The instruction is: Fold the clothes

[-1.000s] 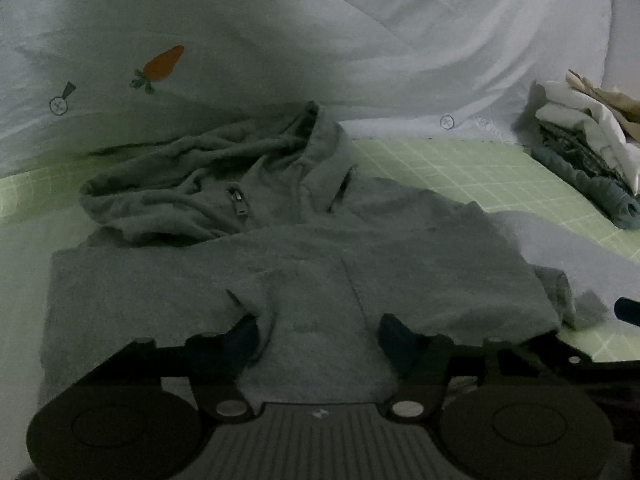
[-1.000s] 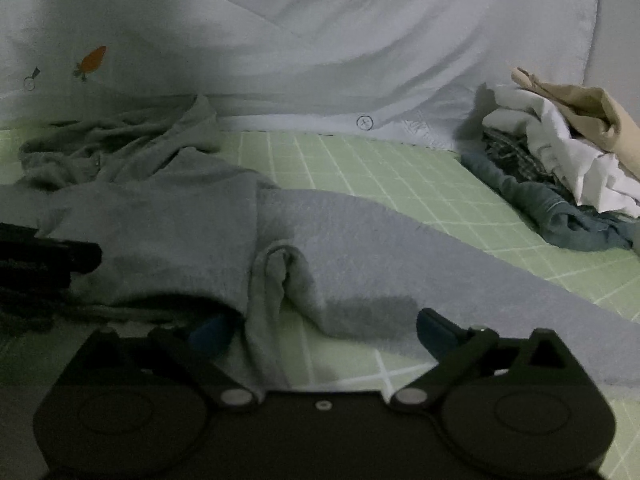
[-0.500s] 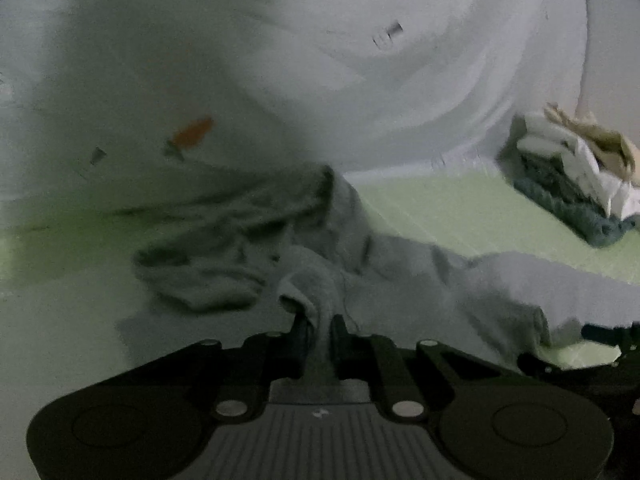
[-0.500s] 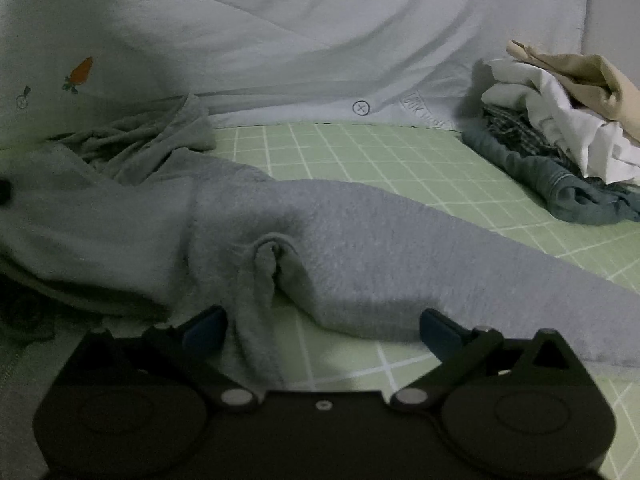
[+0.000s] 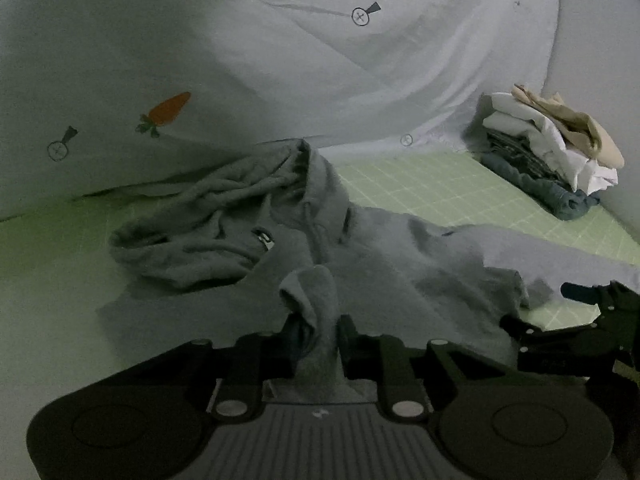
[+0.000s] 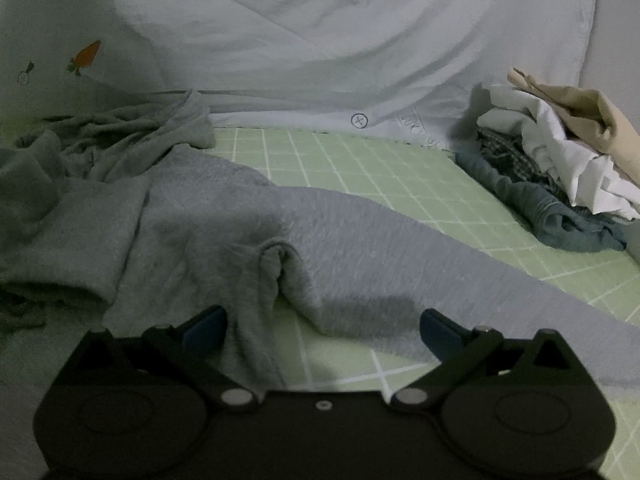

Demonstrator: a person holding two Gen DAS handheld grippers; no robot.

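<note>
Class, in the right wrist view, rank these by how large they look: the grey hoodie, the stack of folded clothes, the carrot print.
1. grey hoodie, spreading across most of the view, though it lies nearest the camera.
2. stack of folded clothes, at the right.
3. carrot print, tiny on the white sheet.

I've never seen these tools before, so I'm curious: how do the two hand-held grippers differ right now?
The left hand-held gripper is shut, pinching a fold of the grey hoodie; the right hand-held gripper is open and holds nothing. Cloth rises bunched between the left one's fingers, while the hoodie's sleeve lies loose ahead of the right one's spread fingers. Both are dark two-finger tools pointing at the same hoodie.
</note>
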